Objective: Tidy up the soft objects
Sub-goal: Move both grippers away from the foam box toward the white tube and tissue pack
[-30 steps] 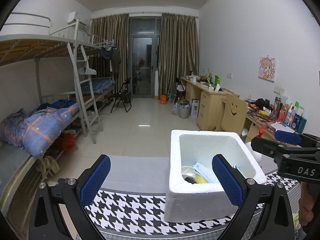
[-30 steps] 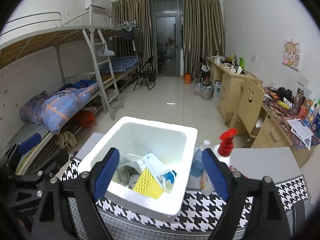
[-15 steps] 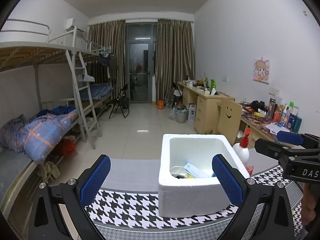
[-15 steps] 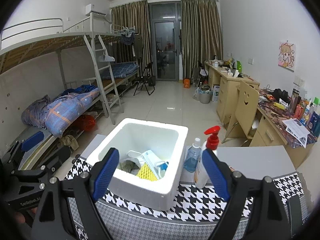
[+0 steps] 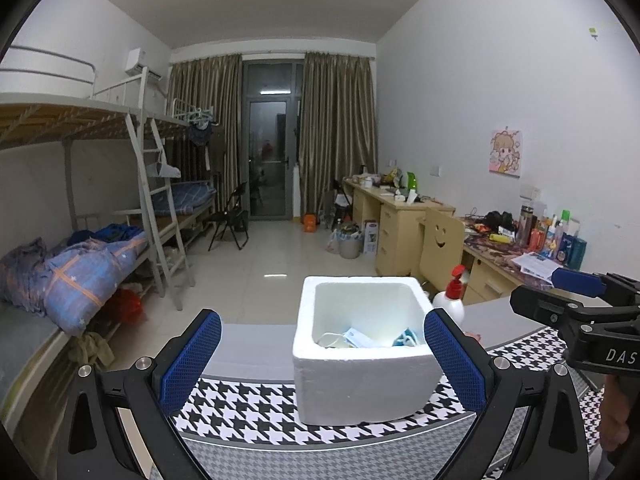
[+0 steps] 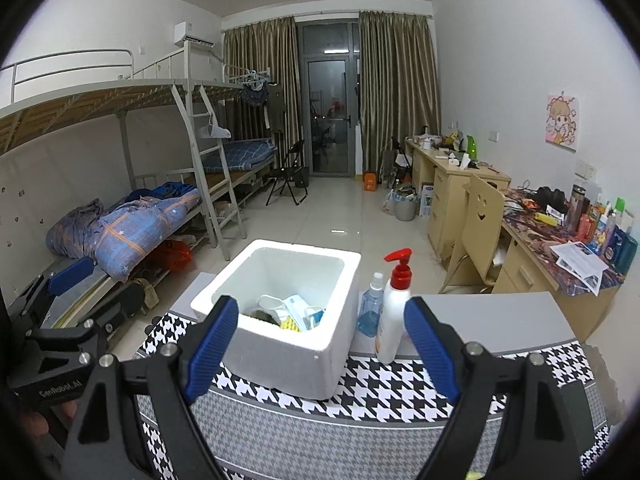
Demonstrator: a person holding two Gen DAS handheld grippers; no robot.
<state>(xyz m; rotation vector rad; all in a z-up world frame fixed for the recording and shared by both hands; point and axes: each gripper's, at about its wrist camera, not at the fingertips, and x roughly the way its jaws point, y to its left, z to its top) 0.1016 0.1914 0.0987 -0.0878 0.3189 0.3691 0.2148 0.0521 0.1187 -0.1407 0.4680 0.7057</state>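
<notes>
Left wrist view: my left gripper (image 5: 322,360) has its fingers (image 5: 191,360) spread wide, holding nothing. White foam box (image 5: 362,376) sits lower centre on the houndstooth surface (image 5: 256,412), between the fingers in frame but beyond them. Masks (image 5: 362,338) lie inside it. Right gripper (image 5: 576,292) at right edge.

Right wrist view: my right gripper (image 6: 324,346) also wide, empty. Foam box centre frame, with the masks and a yellow foam net (image 6: 289,323) inside. Red-pump bottle (image 6: 396,308) and blue spray bottle (image 6: 370,308) stand just right of the box. Left gripper at lower left edge.
</notes>
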